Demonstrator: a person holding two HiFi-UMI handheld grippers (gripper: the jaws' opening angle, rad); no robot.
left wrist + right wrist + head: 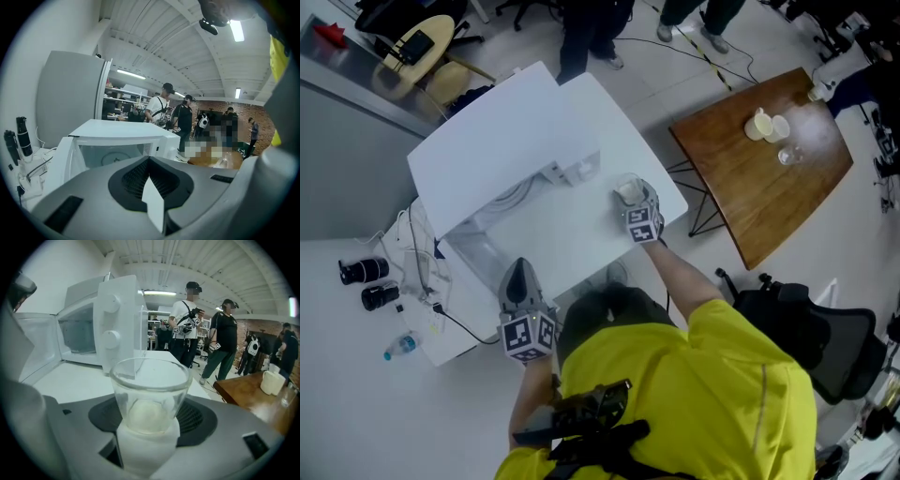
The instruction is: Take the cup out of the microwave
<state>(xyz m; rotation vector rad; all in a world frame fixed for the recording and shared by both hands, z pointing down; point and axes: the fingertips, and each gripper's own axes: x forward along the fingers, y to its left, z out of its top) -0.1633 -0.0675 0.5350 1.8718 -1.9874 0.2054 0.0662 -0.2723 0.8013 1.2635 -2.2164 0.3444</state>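
A white microwave [502,150] stands on a white table [581,239] with its door swung open; the cavity [77,333] looks bare. My right gripper [639,217] is shut on a clear glass cup [628,192], outside the oven and to the right of its knob panel [117,319]. In the right gripper view the cup [150,380] stands upright between the jaws, over the table top. My left gripper [520,281] sits shut and holds nothing at the table's near edge, pointing at the open microwave [117,140].
A brown wooden table [764,159] with white cups stands to the right. Several people [187,329] stand behind the microwave. Camera lenses [364,272], a bottle [398,347] and cables lie at the left. An office chair [806,337] is at my right side.
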